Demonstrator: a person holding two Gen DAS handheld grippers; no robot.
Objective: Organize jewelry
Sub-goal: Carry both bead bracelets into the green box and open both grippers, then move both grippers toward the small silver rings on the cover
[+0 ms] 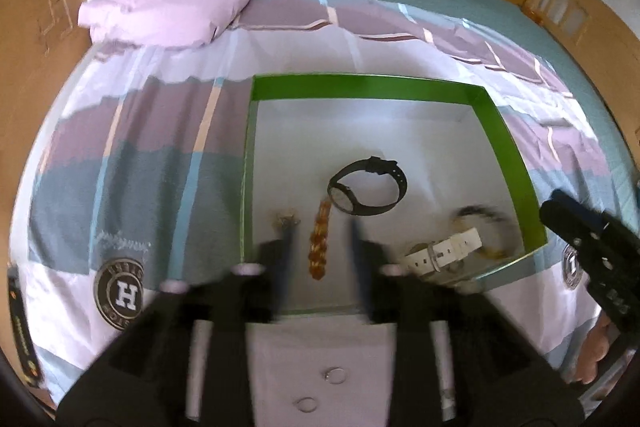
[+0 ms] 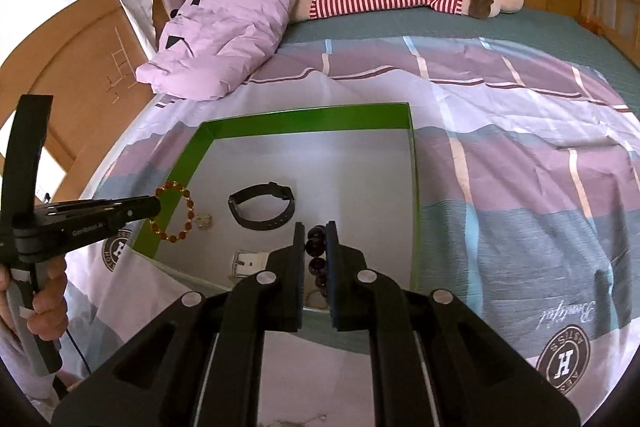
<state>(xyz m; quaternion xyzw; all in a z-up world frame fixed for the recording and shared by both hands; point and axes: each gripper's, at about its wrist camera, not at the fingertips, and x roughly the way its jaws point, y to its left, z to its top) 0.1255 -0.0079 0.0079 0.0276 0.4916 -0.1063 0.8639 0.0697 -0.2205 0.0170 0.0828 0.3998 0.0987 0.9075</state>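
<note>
Near, lower centre: right gripper (image 2: 314, 247) loosely around dark bead bracelet (image 2: 316, 259), string running along fingers, above green box (image 2: 304, 123) | left edge: left gripper (image 2: 158, 205) parted, amber bracelet (image 2: 172, 211) dangling at tip | beyond: black watch (image 2: 262, 207) inside box.

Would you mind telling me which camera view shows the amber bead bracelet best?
The right wrist view: the amber bead bracelet appears side-on as a full ring at the left gripper tip. The left wrist view shows it edge-on and blurred, between the fingers.
</note>
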